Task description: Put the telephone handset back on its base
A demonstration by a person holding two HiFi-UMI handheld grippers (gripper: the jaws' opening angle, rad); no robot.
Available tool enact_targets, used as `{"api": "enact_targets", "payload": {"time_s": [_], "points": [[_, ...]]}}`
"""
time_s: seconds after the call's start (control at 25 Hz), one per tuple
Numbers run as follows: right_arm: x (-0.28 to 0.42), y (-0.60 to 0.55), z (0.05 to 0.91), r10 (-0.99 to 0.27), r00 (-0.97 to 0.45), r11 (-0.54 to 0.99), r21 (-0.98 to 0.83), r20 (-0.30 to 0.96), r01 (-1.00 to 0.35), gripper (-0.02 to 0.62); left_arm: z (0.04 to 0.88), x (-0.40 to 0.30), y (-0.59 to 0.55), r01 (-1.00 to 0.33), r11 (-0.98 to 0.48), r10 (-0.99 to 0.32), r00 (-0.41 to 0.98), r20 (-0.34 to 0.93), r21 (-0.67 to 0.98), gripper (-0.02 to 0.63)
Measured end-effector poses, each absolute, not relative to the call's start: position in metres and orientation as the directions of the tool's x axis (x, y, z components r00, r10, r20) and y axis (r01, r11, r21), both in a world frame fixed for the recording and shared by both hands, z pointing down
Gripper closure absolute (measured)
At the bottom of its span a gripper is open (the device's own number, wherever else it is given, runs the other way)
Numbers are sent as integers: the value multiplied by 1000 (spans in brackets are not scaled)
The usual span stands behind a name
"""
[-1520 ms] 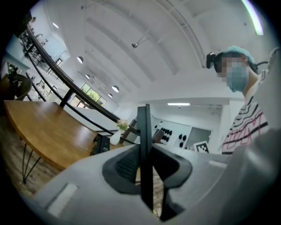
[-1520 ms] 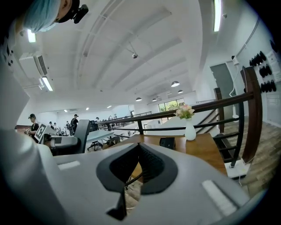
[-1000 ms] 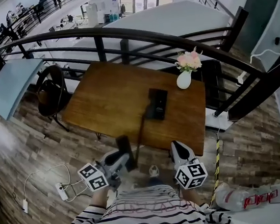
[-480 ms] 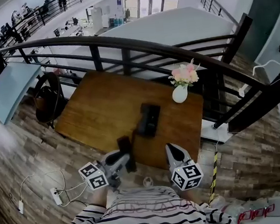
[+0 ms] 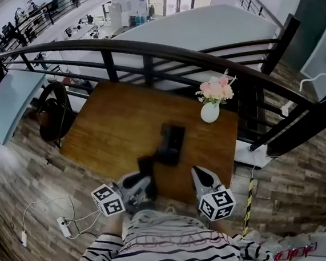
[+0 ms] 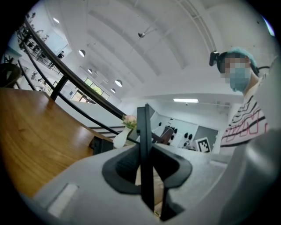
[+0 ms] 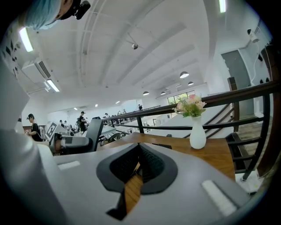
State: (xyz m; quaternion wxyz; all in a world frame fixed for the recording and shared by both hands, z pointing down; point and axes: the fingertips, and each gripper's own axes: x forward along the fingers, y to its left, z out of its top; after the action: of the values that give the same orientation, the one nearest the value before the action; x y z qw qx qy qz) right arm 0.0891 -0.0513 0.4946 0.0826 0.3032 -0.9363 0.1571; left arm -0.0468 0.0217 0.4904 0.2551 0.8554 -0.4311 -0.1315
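Observation:
The black telephone base (image 5: 172, 143) lies in the middle of the brown wooden table (image 5: 111, 126). My left gripper (image 5: 144, 181) is shut on the black handset (image 5: 145, 166), which stands upright over the table's near edge, just left of the base. In the left gripper view the handset (image 6: 143, 145) shows edge-on as a thin dark slab clamped between the pads of that gripper (image 6: 145, 165). My right gripper (image 5: 197, 173) hovers at the near edge, right of the base; its jaws meet at the tips with nothing in them (image 7: 138, 154).
A white vase of pink flowers (image 5: 210, 111) stands at the table's far right corner. A dark metal railing (image 5: 143, 46) runs behind the table. A dark chair (image 5: 51, 112) stands at the table's left. A power strip (image 5: 63, 227) with cables lies on the floor at the left.
Table and phone base have come closer in the head view. Both grippers have moved forward to the table's near edge. The handset stays in the left gripper.

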Motion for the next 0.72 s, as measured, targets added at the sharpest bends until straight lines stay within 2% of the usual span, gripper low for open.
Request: {"api": "enact_targets", "payload": {"time_s": [0.72], "points": [[49,-113,500,-698,-646,595,-252,310,-763,595,529,-95,-115,-491,-623,-586,808,52,609,532]]}}
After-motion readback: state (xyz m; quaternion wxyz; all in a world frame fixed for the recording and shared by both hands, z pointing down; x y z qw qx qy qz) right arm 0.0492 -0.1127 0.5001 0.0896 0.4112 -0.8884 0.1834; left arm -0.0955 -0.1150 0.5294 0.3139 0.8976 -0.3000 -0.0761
